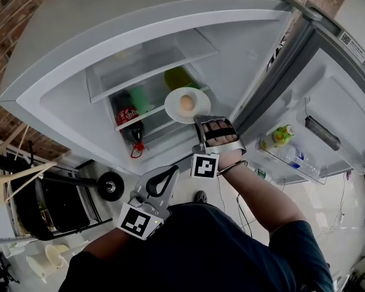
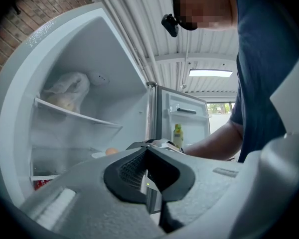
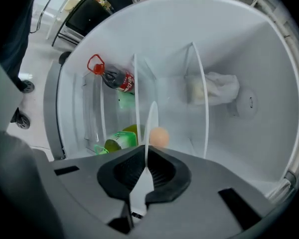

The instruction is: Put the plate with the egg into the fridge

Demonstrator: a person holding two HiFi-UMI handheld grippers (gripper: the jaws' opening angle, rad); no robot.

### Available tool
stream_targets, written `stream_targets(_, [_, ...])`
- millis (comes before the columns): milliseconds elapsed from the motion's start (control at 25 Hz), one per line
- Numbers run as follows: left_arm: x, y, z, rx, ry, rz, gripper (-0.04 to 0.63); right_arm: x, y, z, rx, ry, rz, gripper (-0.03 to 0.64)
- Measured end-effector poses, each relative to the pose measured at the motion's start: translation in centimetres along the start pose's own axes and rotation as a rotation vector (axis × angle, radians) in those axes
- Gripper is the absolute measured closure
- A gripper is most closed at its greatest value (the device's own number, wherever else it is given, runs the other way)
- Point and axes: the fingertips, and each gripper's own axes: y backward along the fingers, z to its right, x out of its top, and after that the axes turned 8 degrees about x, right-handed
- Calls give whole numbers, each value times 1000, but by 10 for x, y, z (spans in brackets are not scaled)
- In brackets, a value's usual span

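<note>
Head view: the left hand-held gripper (image 1: 172,171) is hanging nearest, outside the fridge (image 1: 61,72). The right hand-held gripper (image 1: 204,119) is reaching into the fridge opening, grasping the rim of the plate (image 1: 176,109), which is carrying the egg (image 1: 187,103).

Left gripper view: its jaws are meeting on nothing.

Right gripper view: the jaws are pinching the plate edge-on, with the egg just beyond. A cola bottle (image 3: 120,80) is lying further in.
</note>
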Motion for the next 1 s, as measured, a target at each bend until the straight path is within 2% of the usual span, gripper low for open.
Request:
stream_targets(520, [-2, -12, -7, 16, -3, -5, 598, -6, -75, 16, -23, -24, -31, 594])
stream_targets(720, [-6, -11, -12, 32, -2, -15, 598, -13, -99, 1, 45, -24, -33, 594])
stream_targets(1000, [-12, -8, -19, 57, 5, -36, 598, -20, -121, -2, 43, 12, -53, 595])
